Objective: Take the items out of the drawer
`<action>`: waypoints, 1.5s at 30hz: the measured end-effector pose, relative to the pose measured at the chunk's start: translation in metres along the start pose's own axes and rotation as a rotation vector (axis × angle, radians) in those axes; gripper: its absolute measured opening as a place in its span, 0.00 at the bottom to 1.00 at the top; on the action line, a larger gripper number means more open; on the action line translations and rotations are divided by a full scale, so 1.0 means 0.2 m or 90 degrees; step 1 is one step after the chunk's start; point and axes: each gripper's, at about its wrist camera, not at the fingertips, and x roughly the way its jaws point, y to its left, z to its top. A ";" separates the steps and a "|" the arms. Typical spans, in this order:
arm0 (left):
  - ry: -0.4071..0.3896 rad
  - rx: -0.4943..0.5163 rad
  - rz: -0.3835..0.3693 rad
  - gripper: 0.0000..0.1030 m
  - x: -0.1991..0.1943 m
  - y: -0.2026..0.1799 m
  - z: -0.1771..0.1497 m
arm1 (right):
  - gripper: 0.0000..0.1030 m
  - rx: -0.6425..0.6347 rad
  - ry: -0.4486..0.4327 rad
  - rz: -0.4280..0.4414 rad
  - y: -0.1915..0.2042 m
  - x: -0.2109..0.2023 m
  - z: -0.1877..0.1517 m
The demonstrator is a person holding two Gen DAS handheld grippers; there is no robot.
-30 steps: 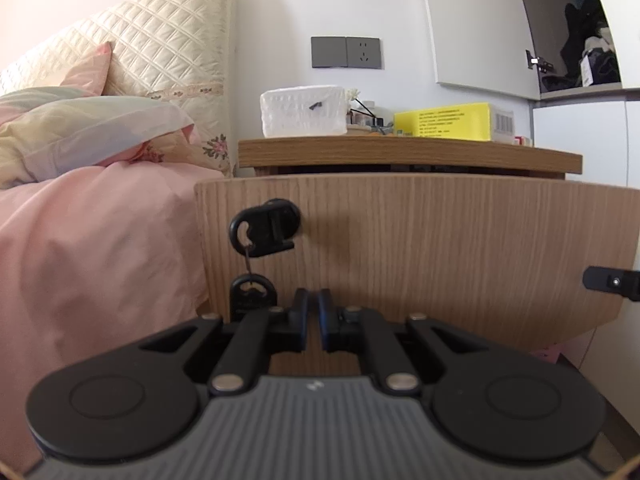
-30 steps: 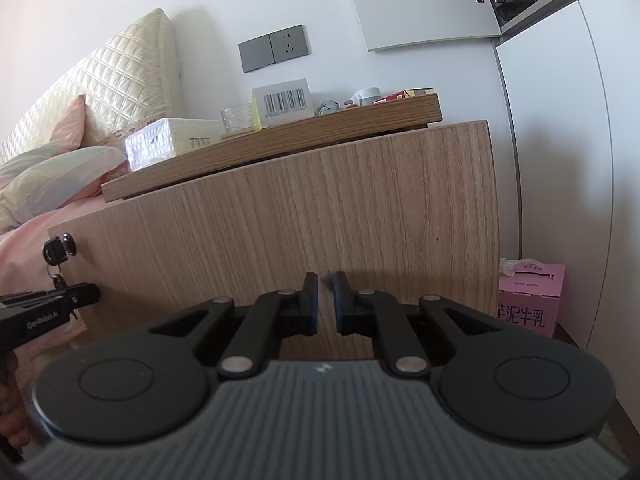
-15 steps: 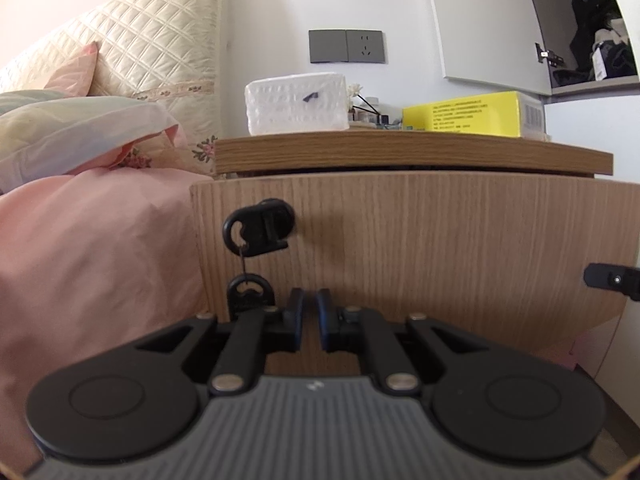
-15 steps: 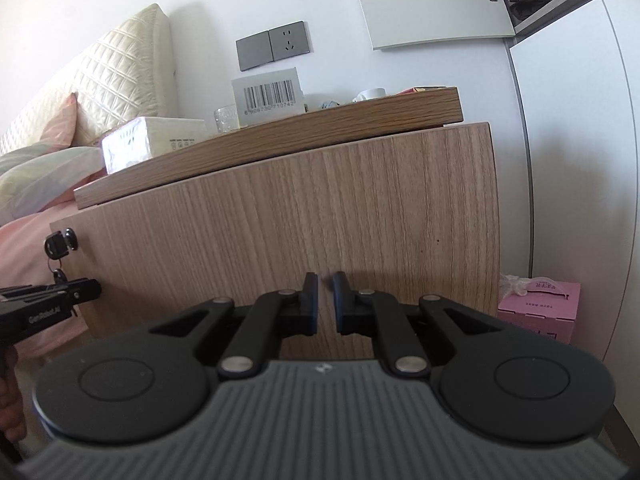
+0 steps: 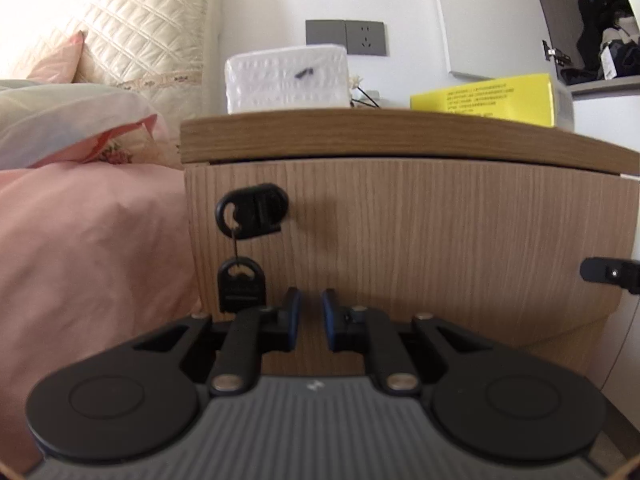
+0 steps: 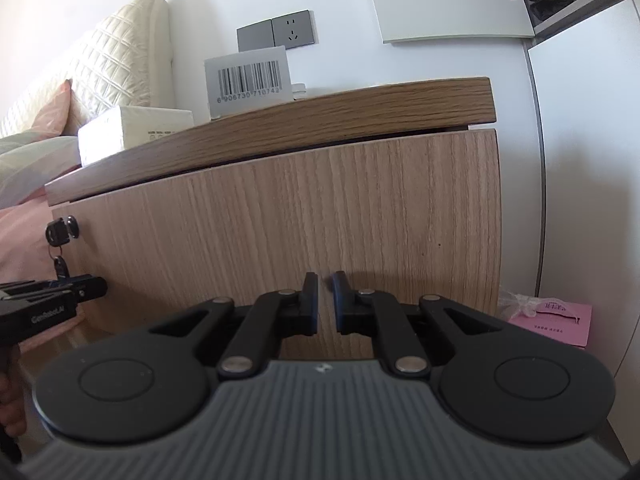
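Now | curved light-oak drawer front (image 5: 420,240) closed under thick wooden top (image 6: 320,120) | black key (image 5: 252,212) in lock, left edge | left gripper (image 5: 310,314) narrow, empty | right gripper (image 6: 325,300) narrow, empty

A nightstand (image 5: 400,240) stands right of the bed (image 5: 80,260); on its top, a tissue pack (image 5: 286,78) lies left of a box (image 5: 484,98), a socket (image 5: 346,38) behind

Barcode box (image 6: 246,80), on the tabletop (image 6: 280,128): digits read "6 906730 710742", last digits uncertain. Left gripper (image 6: 94,289) body: lettering approximately "GenRobot.AI". Yellow box (image 5: 484,98) and pink carton (image 6: 556,318): print illegible.
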 end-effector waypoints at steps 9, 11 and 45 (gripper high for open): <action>0.001 0.004 -0.001 0.14 0.03 0.00 0.00 | 0.09 -0.003 0.001 0.002 -0.01 0.03 0.00; 0.005 0.001 -0.003 0.14 0.03 0.00 0.01 | 0.10 -0.003 0.007 0.002 -0.01 0.03 0.01; -0.053 0.013 0.008 0.17 -0.73 0.04 0.13 | 0.12 0.007 -0.052 0.042 0.22 -0.61 0.14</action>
